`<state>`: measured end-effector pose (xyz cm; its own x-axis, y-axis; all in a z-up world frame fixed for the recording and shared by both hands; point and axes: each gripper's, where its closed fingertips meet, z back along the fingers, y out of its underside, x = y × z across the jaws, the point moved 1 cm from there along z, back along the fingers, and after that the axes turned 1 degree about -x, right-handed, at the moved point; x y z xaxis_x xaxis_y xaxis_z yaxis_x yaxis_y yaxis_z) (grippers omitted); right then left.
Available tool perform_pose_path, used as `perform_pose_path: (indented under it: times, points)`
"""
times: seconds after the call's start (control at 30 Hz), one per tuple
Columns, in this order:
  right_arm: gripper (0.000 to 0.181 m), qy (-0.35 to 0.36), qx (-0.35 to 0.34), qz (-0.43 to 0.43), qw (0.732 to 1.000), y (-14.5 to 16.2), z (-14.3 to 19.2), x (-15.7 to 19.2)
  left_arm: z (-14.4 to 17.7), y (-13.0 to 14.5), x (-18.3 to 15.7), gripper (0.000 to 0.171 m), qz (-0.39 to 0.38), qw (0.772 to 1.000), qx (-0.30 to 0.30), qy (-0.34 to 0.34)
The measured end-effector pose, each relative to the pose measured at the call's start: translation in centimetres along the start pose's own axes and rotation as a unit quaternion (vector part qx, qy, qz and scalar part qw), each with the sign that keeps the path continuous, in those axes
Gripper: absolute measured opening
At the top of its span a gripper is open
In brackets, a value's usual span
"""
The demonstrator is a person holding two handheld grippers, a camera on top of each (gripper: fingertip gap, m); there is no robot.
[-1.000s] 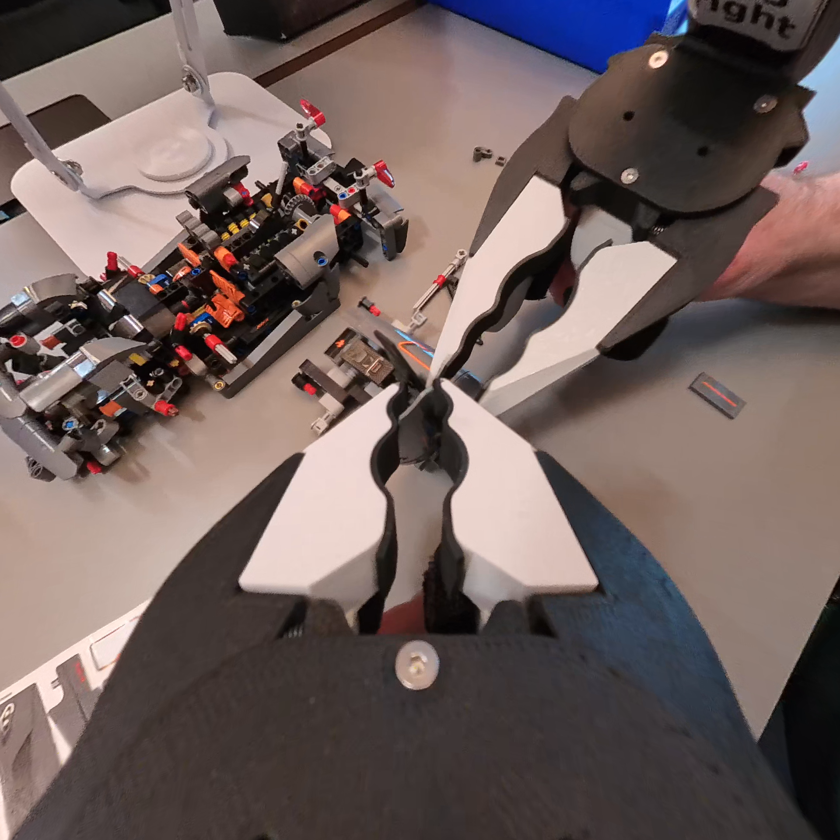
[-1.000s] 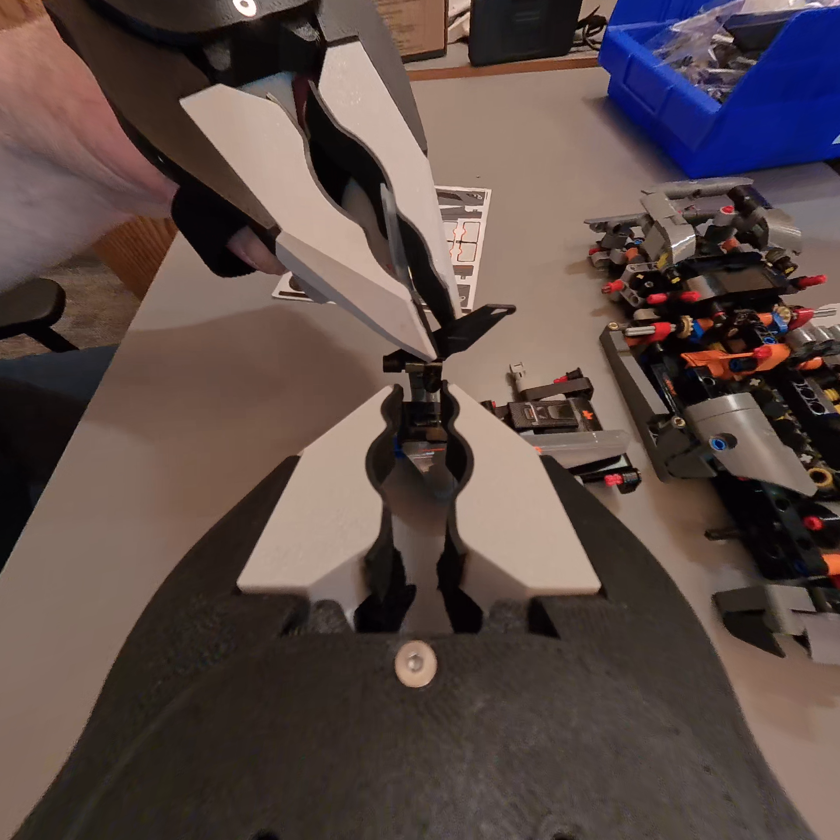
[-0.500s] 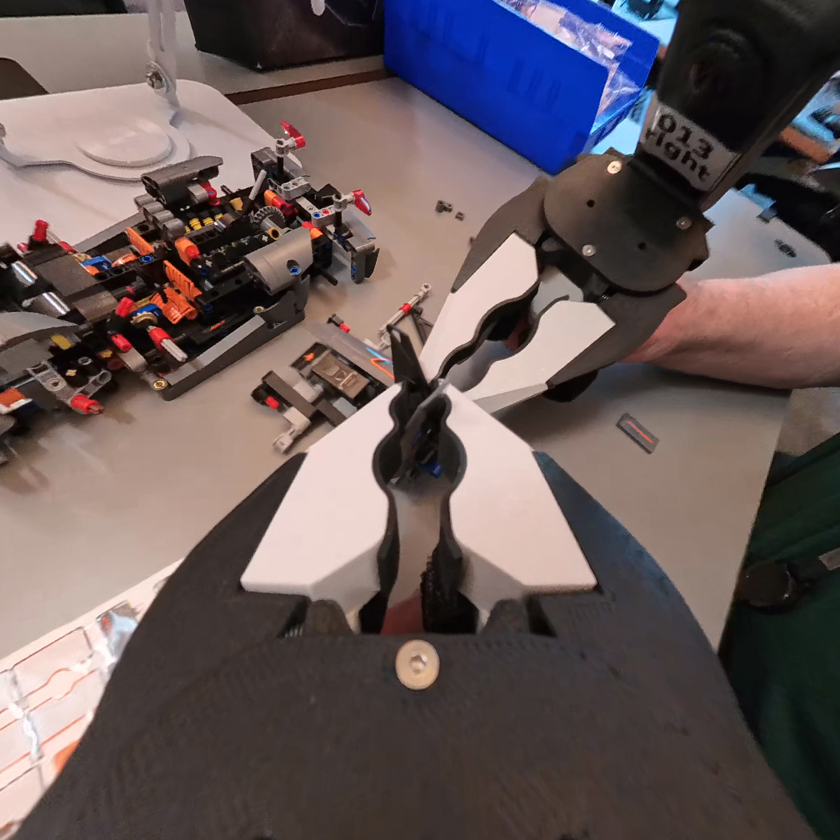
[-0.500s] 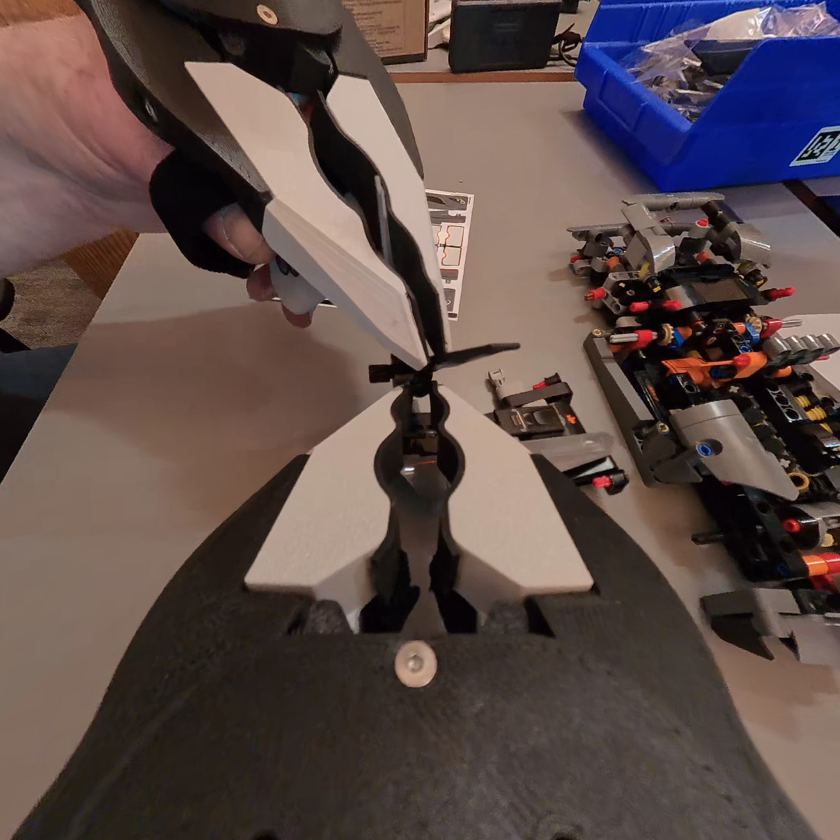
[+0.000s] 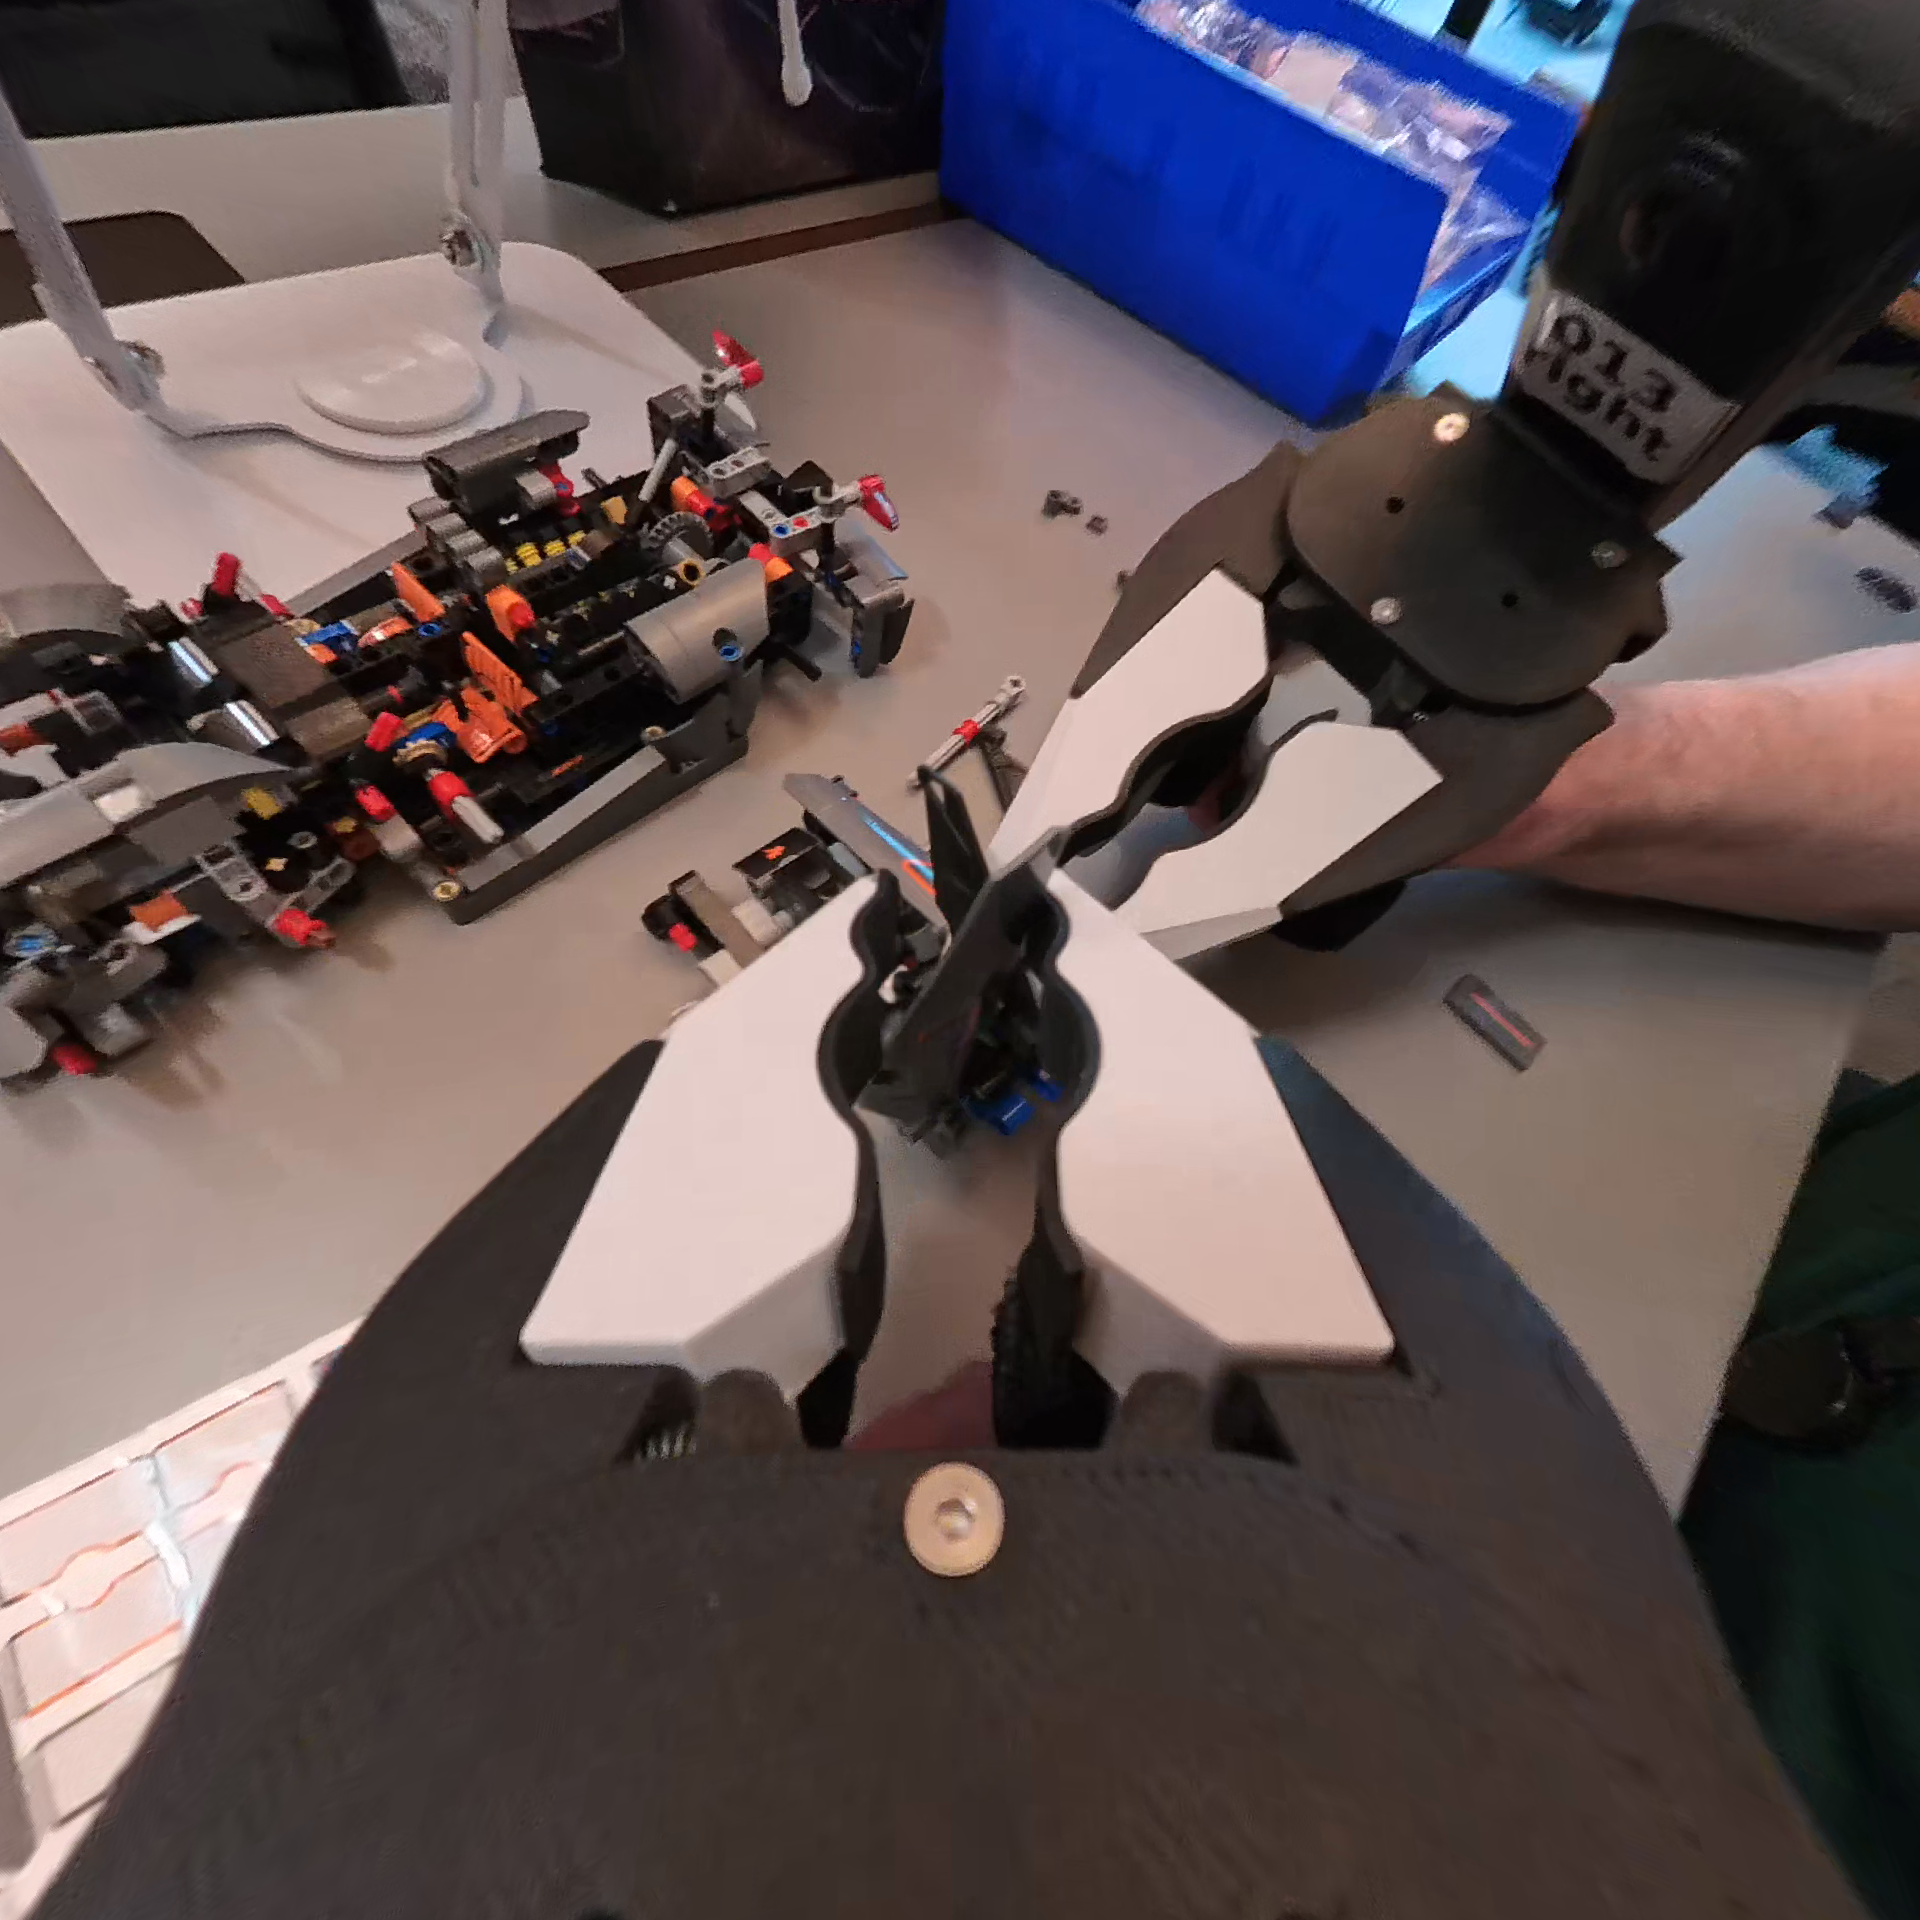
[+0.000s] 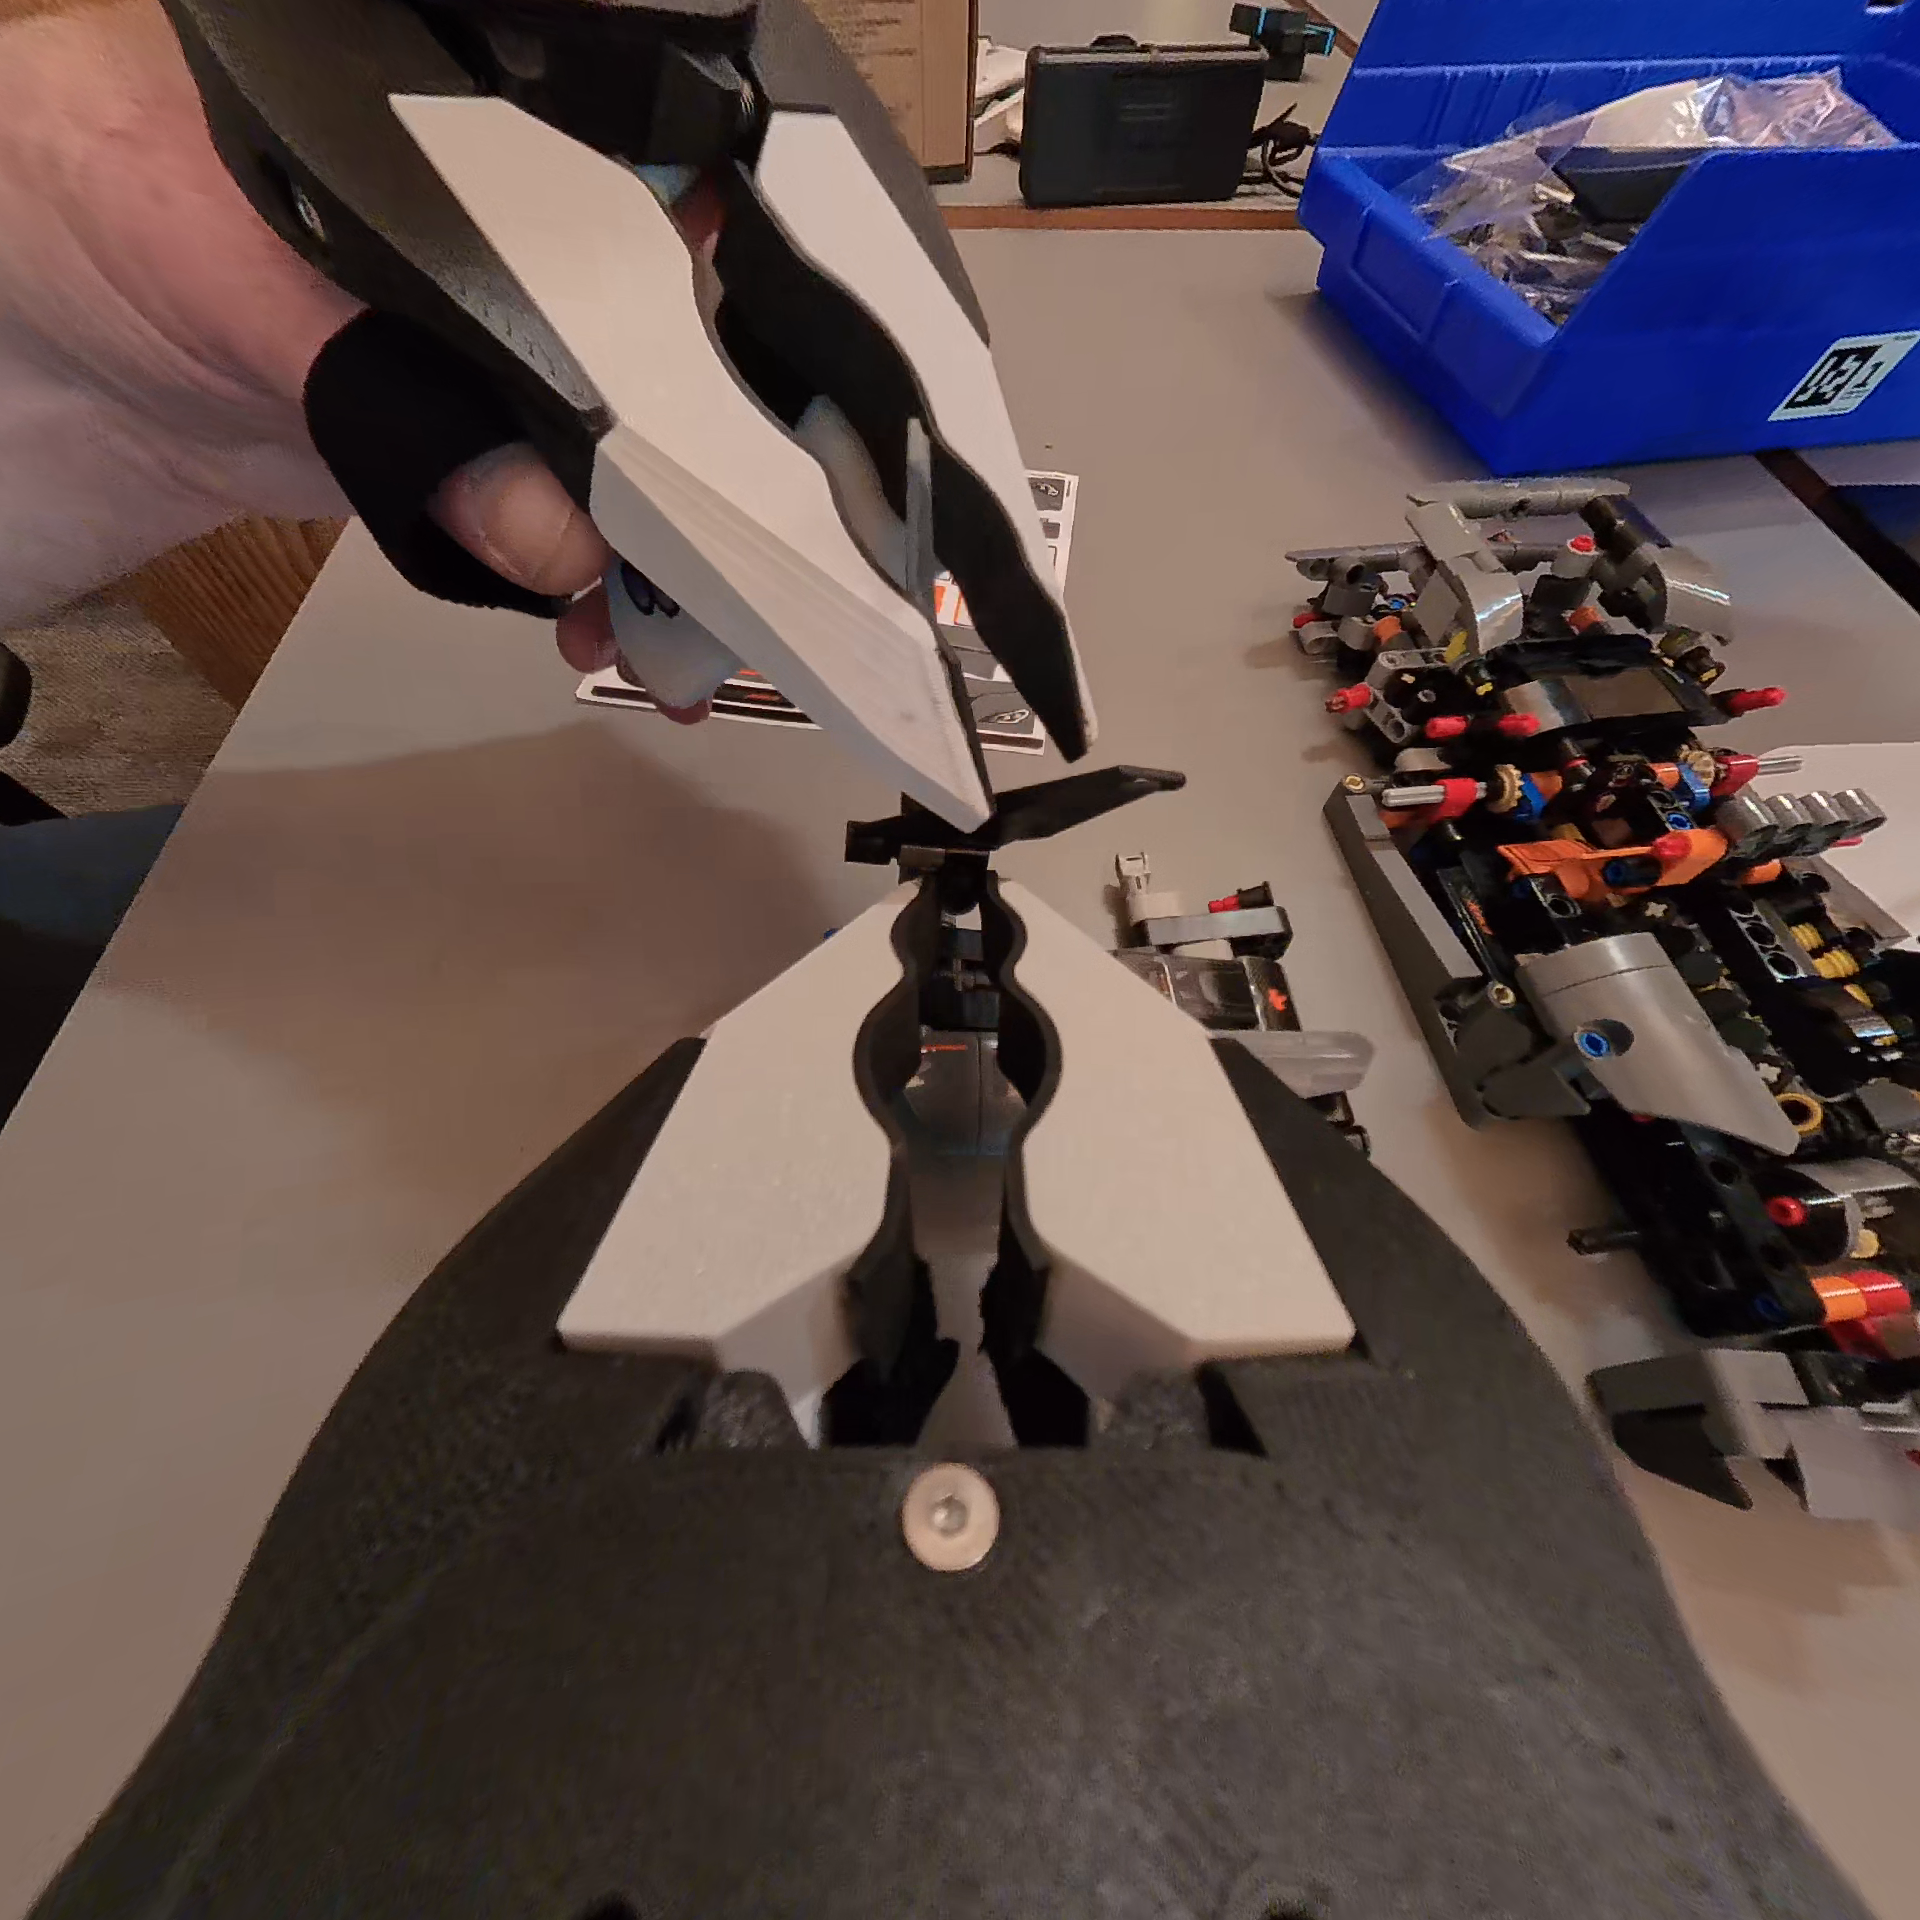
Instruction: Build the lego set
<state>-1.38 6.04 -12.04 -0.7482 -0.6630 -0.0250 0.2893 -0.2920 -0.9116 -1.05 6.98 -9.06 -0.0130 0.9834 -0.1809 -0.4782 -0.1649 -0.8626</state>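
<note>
- Left gripper (image 5: 961, 914) is clamped on a small black subassembly (image 5: 956, 1023), held up off the table (image 5: 312, 1195) between both tools.
- Right gripper (image 6: 956, 894) is pinched on the same piece from the opposite side, I think; the contact is half hidden.
- Its black blade (image 6: 1081, 800) runs sideways in the right wrist view, tip toward the car chassis (image 6: 1621, 935).
- Risk: opposed pulls twist it, so a pin pops or the piece drops.

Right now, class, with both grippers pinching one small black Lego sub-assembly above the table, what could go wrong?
1. The left gripper and right gripper both clamp the small black sub-assembly by their tips only; a twist may pop pieces apart.
2. If it slips, it could drop onto the loose door section just beside it.
3. The big car chassis lies close by; a wide swing of either gripper might knock it.
</note>
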Motion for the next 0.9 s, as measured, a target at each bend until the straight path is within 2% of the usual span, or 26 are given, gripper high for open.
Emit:
perform_pose_path:
  times: [0.2,0.37,0.9]
  points:
    - [0.005,0.016,0.008,0.019,1.0,-0.06,0.12,0.0,-0.6,0.47,0.42,0.022,-0.024,0.998,0.047,-0.04]
    - [0.005,0.024,0.01,0.028,0.999,-0.12,0.39,-0.04,-0.71,0.58,0.27,0.009,-0.017,0.998,0.055,-0.031]
    - [0.005,0.001,-0.008,-0.002,1.0,0.01,0.1,0.04,-0.35,0.7,0.54,0.008,0.083,0.996,-0.013,0.042]
